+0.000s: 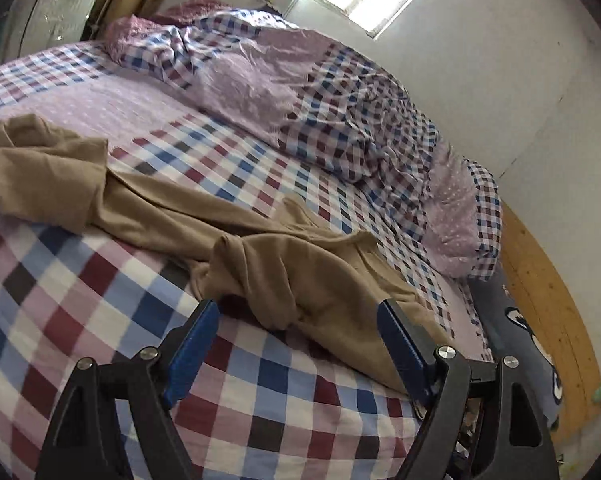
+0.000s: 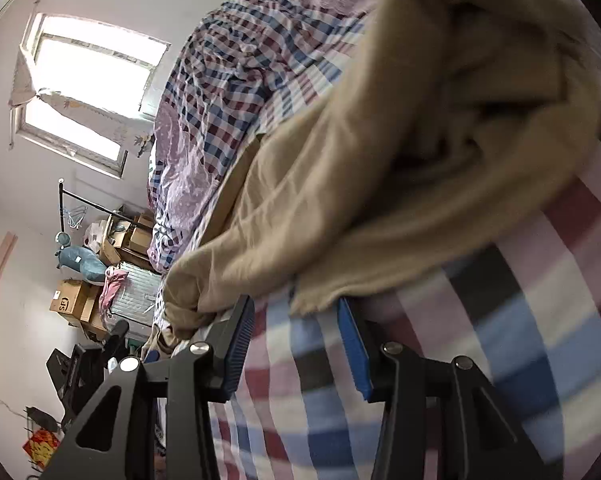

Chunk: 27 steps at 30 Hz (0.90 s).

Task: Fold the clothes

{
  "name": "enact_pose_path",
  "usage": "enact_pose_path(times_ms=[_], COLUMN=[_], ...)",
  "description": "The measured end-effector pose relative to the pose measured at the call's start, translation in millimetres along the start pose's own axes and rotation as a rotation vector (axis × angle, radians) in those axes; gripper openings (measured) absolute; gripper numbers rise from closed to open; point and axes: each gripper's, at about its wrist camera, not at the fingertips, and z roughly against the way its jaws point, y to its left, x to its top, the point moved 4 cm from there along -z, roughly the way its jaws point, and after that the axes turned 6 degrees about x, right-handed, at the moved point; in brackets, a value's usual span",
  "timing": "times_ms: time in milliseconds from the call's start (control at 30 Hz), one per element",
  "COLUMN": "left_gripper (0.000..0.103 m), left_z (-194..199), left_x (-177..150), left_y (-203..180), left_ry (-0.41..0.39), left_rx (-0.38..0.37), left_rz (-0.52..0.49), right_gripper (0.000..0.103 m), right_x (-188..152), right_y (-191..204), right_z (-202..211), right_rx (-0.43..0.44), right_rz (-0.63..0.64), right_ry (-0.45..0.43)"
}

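Our left gripper (image 1: 296, 312) gapes wide over the tan garment (image 1: 172, 200); our right gripper (image 2: 296, 320) stands half-wide, holding nothing.

Tan garment (image 1: 172, 204): soft matt knit cloth. Bed sheet (image 1: 80, 292): checked woven cotton, matt. Tool pads (image 1: 192, 340): blue ribbed plastic. Floor (image 1: 548, 320): glossy wood.

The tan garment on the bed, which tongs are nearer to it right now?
Right. The right tongs have their tips at the tan garment hem, not gripping; the left tongs sit open just short of a fold.
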Motion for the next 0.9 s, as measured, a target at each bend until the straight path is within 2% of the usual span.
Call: enact_pose_path(times_ms=[167,233,333,533,667,833,900], left_gripper=[0.085,0.085,0.085,0.085,0.085,0.085,0.085], left_z=[-11,-12,-11,-16,-19,-23,-23], left_x=[-6,-7,-7,-5,-6,-9,-10], left_y=[9,11,12,12,11,12,10], left_ry=[0.073,0.078,0.078,0.093,0.115,0.158,0.165], left_rx=[-0.008,-0.008,-0.003,-0.007,-0.019,-0.036,-0.045], left_rz=[0.048,0.047,0.046,0.054,0.054,0.073,0.077], right_gripper=[0.042,0.033,0.006,0.003,0.003,0.003,0.003], right_x=[6,5,4,2,1,-2,-3], right_y=[-3,-4,-6,9,44,43,32], right_z=[-8,-10,-7,30,85,168,205], right_rx=[-0.026,-0.061,-0.113,-0.139,-0.153,-0.233,-0.302], right_rz=[0.006,0.032,0.050,0.137,0.294,0.292,0.265], right_ry=[-0.018,-0.018,-0.004,-0.024,-0.088,-0.188,-0.229])
